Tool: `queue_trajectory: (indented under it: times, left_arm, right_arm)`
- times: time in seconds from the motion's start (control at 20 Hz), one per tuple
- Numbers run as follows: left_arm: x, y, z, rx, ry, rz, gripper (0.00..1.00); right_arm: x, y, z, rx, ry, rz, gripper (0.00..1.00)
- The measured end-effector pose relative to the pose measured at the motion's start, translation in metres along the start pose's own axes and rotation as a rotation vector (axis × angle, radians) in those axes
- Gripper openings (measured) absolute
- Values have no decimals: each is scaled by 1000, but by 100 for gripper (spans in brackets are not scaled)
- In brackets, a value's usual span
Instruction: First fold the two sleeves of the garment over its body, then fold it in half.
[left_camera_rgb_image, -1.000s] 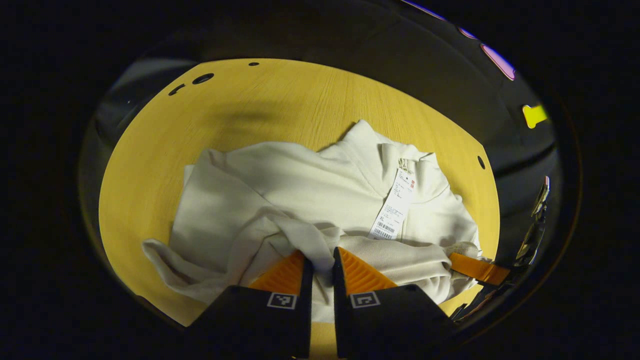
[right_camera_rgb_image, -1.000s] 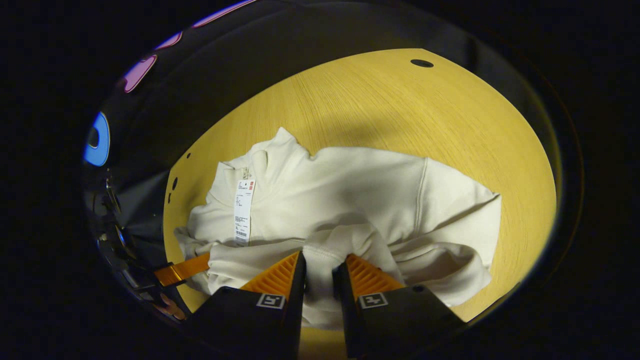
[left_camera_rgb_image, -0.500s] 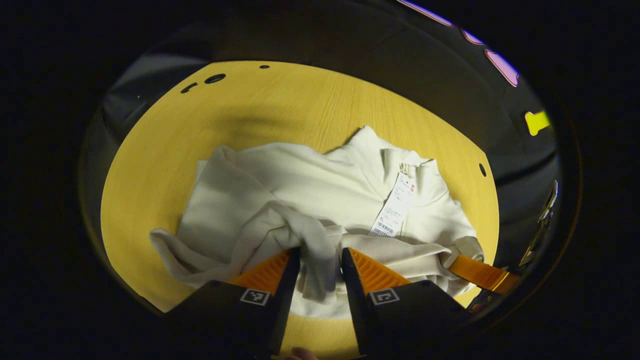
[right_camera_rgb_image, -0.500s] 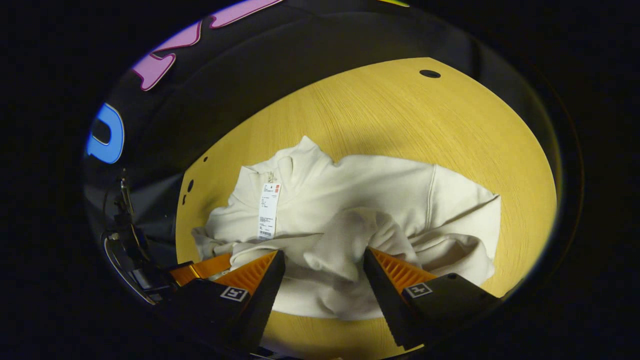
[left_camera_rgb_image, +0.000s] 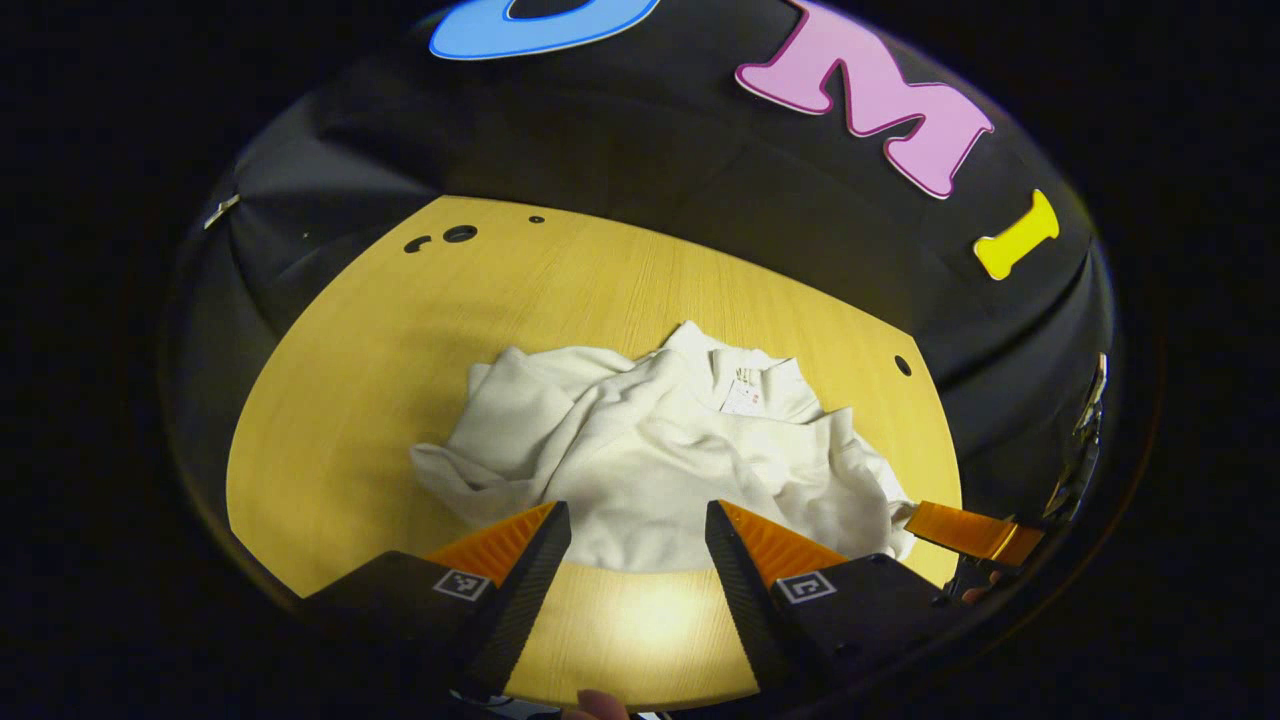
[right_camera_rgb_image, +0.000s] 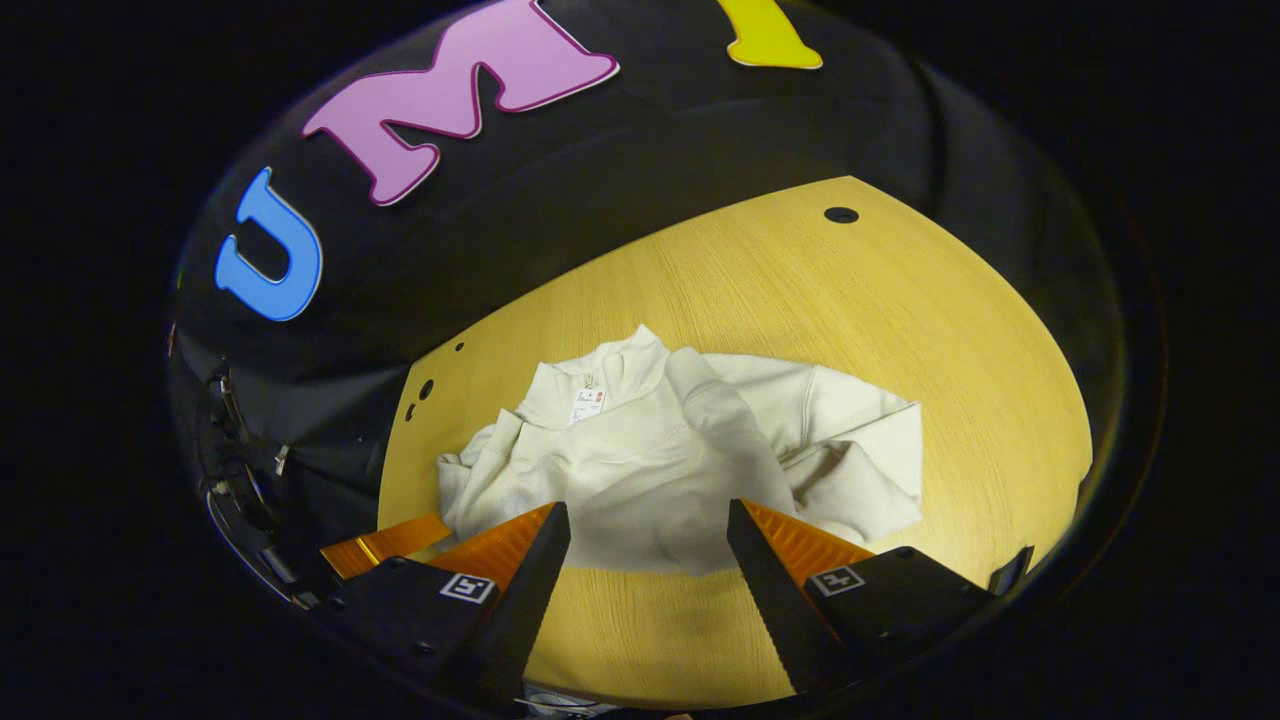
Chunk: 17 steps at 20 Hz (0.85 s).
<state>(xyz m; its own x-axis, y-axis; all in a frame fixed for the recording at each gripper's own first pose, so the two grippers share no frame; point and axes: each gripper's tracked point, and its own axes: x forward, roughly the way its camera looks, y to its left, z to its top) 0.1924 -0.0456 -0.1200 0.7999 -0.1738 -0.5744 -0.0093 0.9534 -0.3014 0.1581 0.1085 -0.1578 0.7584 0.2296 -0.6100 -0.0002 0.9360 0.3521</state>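
Tag (left_camera_rgb_image: 741, 397) print too small to read. Both tongs, left (left_camera_rgb_image: 637, 522) and right (right_camera_rgb_image: 648, 522), apart above table (right_camera_rgb_image: 900, 330), clear of crumpled garment (right_camera_rgb_image: 640, 460).

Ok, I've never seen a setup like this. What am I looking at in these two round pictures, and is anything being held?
No robot here: a person carries a hand-held gripper in each hand, and each one has a fisheye camera looking forward along its two fingers. The left gripper view shows the left hand-held gripper at the bottom; the right gripper view shows the right hand-held gripper. In both, the fingers stand apart with nothing between them, so nothing is held. On the yellow wooden table lies a white garment, bunched and roughly folded, with a paper tag at its collar. At the right edge of the left gripper view, a finger of the other gripper shows beside the garment. The black cloth behind is the booth's wall.
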Motion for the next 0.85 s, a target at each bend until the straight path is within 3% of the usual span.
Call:
queue_trajectory:
  times: [0.15,0.2,0.25,0.35,0.6,0.85]
  left_arm:
    - [-31,7,-10,39,-42,10,88]
    - [-41,7,-14,51,-57,10,83]
    - [-51,7,-18,62,-72,10,88]
    - [-67,9,-24,73,-100,16,88]
    - [-95,4,-43,77,-143,12,88]
    - [-97,1,-56,114,-115,17,88]
  right_arm:
    - [-29,12,-2,-14,-45,59,98]
    - [-38,15,-3,-14,-64,77,97]
    - [-46,20,-3,-15,-84,91,97]
    - [-62,26,-6,-28,-117,111,97]
    - [-89,30,-14,-62,-179,121,97]
    - [-94,30,-30,-54,-157,124,98]
